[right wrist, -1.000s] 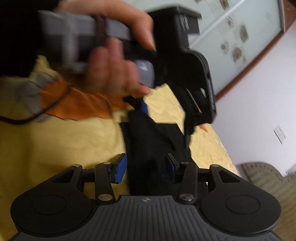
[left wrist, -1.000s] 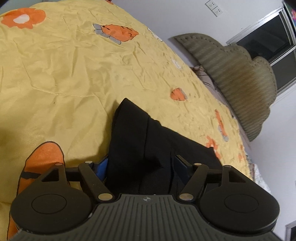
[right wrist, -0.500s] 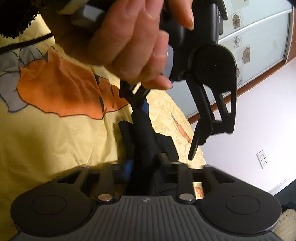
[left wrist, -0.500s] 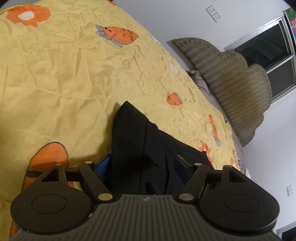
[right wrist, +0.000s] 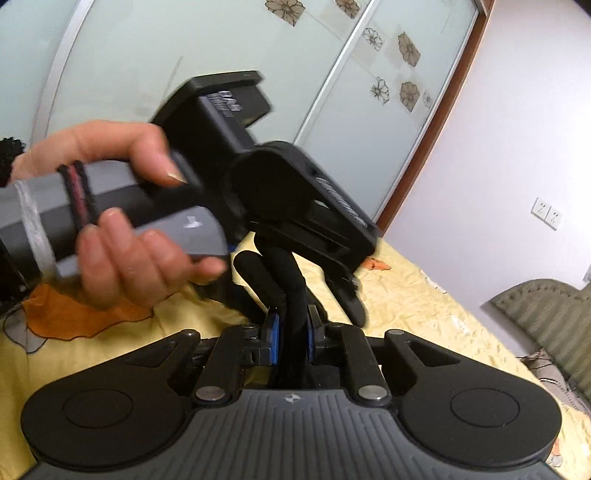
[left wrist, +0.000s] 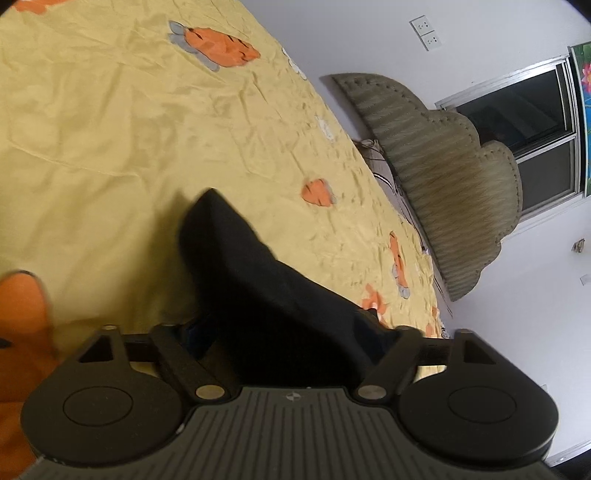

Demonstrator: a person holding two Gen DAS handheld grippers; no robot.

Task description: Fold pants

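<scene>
The black pants [left wrist: 258,280] lie bunched on the yellow bedspread [left wrist: 129,129] and run back between the fingers of my left gripper [left wrist: 288,332]. Its jaws stand wide apart around the cloth, open. In the right wrist view my right gripper [right wrist: 290,332] is shut on a thick fold of the black pants [right wrist: 291,291], lifted off the bed. The left gripper [right wrist: 343,291] and the hand holding it [right wrist: 122,221] fill the view just ahead of it.
A padded olive headboard [left wrist: 443,177] stands past the far edge of the bed. White walls with sockets [left wrist: 424,33], a dark window [left wrist: 524,122] and frosted wardrobe doors [right wrist: 221,48] surround the bed. A cable [left wrist: 388,181] lies by the headboard.
My right gripper has closed on the pants fold and lifted it. The left gripper has tilted and the pants between its fingers have risen with it.
</scene>
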